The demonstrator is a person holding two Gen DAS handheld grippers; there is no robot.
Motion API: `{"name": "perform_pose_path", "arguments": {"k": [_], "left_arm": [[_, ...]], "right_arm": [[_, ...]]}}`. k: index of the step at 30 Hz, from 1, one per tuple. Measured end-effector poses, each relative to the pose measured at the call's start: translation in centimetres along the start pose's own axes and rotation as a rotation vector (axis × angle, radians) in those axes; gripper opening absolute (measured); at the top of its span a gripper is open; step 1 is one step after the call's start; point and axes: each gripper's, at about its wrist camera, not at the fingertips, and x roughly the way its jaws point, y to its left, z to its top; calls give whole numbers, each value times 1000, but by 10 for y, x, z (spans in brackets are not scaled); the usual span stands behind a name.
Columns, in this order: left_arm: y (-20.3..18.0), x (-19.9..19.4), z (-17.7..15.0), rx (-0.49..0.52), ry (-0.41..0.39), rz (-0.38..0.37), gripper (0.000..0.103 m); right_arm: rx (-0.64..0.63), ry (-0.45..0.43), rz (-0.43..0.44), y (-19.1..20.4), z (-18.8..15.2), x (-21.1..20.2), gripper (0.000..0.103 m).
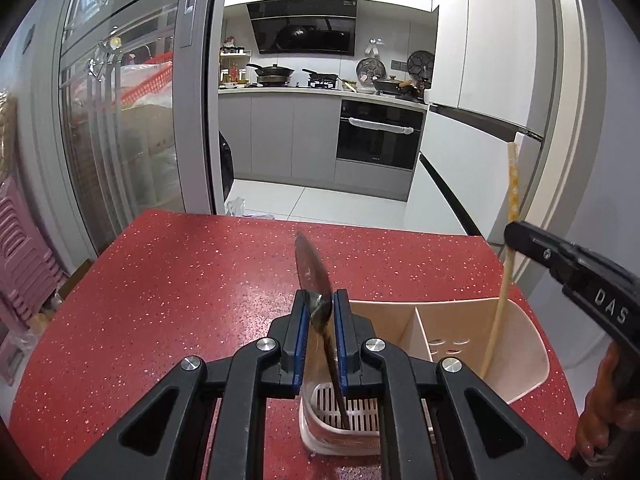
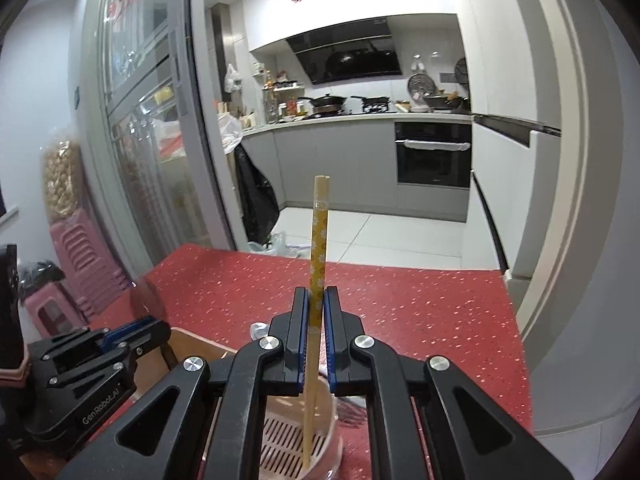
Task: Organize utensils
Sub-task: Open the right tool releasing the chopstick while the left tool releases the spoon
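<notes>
My left gripper is shut on a metal spoon, bowl end up, its handle reaching down into the left compartment of a cream utensil holder with a slotted floor. My right gripper is shut on a yellow flower-patterned chopstick, held upright with its tip down in the holder's compartment. In the left wrist view the right gripper shows at the right, holding the chopstick over the holder's right compartment. In the right wrist view the left gripper shows at the left.
The holder stands on a red speckled table whose far edge faces a kitchen doorway. A glass sliding door and stacked pink stools are at the left. Something dark and metallic lies on the table right of the holder.
</notes>
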Motion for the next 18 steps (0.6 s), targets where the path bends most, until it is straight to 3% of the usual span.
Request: {"name": "perform_pose_path", "arguments": {"k": [5, 11, 12, 16, 18], "left_arm": [[4, -4, 0, -8, 3, -3, 37], [5, -9, -1, -3, 20, 5, 37], [5, -11, -2, -3, 22, 6, 37], [8, -16, -4, -9, 23, 6, 37], [9, -16, -5, -8, 27, 3, 37]], "right_arm": [[-39, 41, 19, 7, -8, -2, 8], [20, 86, 40, -2, -7, -5, 9], [27, 95, 46, -3, -7, -6, 11], [36, 98, 55, -3, -7, -15, 41], [40, 94, 61, -2, -7, -21, 41]]}}
